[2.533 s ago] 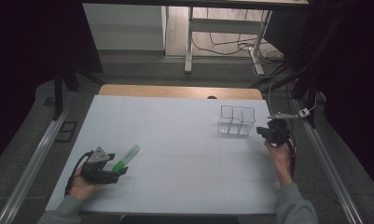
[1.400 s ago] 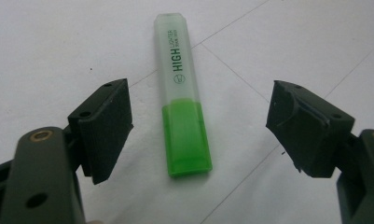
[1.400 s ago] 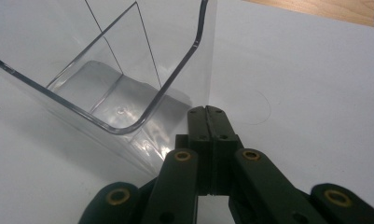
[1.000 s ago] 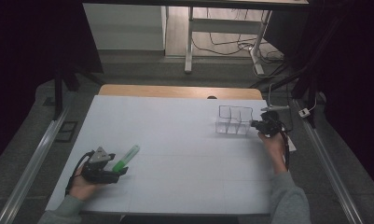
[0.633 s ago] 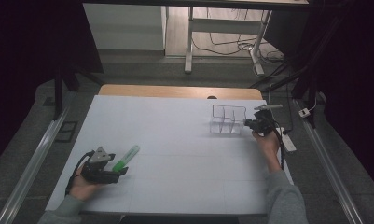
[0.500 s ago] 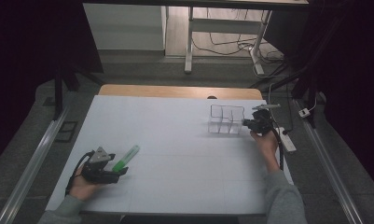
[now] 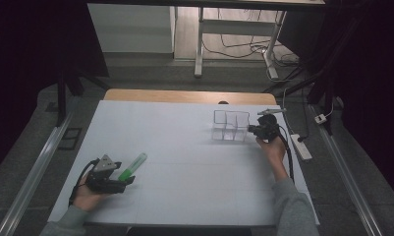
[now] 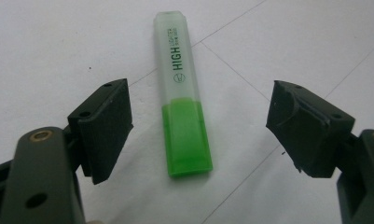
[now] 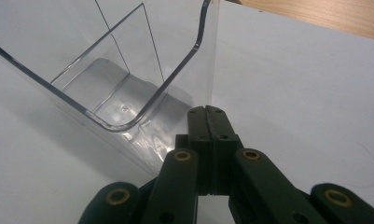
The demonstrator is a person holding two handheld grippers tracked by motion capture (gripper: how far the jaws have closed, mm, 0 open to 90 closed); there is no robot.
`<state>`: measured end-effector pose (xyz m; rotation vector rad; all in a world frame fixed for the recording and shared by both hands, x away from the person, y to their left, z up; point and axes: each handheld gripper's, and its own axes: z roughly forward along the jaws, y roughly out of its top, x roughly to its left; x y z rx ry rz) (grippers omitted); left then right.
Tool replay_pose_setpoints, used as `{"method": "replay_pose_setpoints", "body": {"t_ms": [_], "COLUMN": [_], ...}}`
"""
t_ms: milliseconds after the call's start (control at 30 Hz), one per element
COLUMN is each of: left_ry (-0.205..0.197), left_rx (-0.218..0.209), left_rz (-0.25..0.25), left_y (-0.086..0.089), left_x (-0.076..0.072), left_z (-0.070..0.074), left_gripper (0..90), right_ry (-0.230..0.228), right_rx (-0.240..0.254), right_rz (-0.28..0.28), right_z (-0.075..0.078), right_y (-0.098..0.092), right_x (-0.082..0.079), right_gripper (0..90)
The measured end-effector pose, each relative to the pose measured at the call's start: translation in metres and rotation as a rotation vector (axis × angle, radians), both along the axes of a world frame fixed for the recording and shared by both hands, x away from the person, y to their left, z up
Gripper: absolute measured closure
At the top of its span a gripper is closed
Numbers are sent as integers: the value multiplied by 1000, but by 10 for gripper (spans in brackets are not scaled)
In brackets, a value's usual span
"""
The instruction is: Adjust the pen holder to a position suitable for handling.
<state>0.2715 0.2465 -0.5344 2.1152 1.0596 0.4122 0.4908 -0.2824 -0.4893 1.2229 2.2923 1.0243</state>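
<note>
Compared with the earlier frames, the clear organizer (image 7: 230, 126) is found further toward the left along the far part of the counter (image 7: 184, 147), and the right tongs (image 7: 260, 130) are found shifted leftward with it. The left tongs (image 7: 120, 181) and the highlighter (image 7: 132, 166) are unchanged in place.

In the right gripper view, the jaws of the right tongs (image 9: 207, 116) are seen pressed together, with nothing between them. Their tip is set against the outer wall of the organizer (image 9: 128, 84), low down at a corner. The organizer is not gripped; it is contacted from outside only.

The organizer stands upright on the white sheet, near the wooden far edge (image 7: 184, 96) of the counter. It is divided by thin walls into compartments, open at the top. The compartments visible in the right gripper view are empty, and the base is seen through the transparent walls.

In the left gripper view, the jaws of the left tongs (image 8: 198, 126) are spread wide. The highlighter (image 8: 182, 93) lies flat on the sheet between them, touched by neither pad. Its green body is nearest the camera and its translucent cap points away.

The highlighter and the organizer are well apart, at opposite ends of the counter.
</note>
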Motion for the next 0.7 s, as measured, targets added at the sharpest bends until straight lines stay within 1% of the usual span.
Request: {"method": "replay_pose_setpoints", "body": {"t_ms": [367,700], "left_ry": [0,1], "left_rx": [-1,0], "left_rz": [0,-1], "left_y": [0,0], "left_x": [0,0], "left_z": [0,0], "left_gripper": [219,219], "right_ry": [-2,2], "right_rx": [-1,-4], "right_rz": [26,67], "right_z": [0,-1], "right_y": [15,39], "right_x": [-1,0], "right_gripper": [891,890]}}
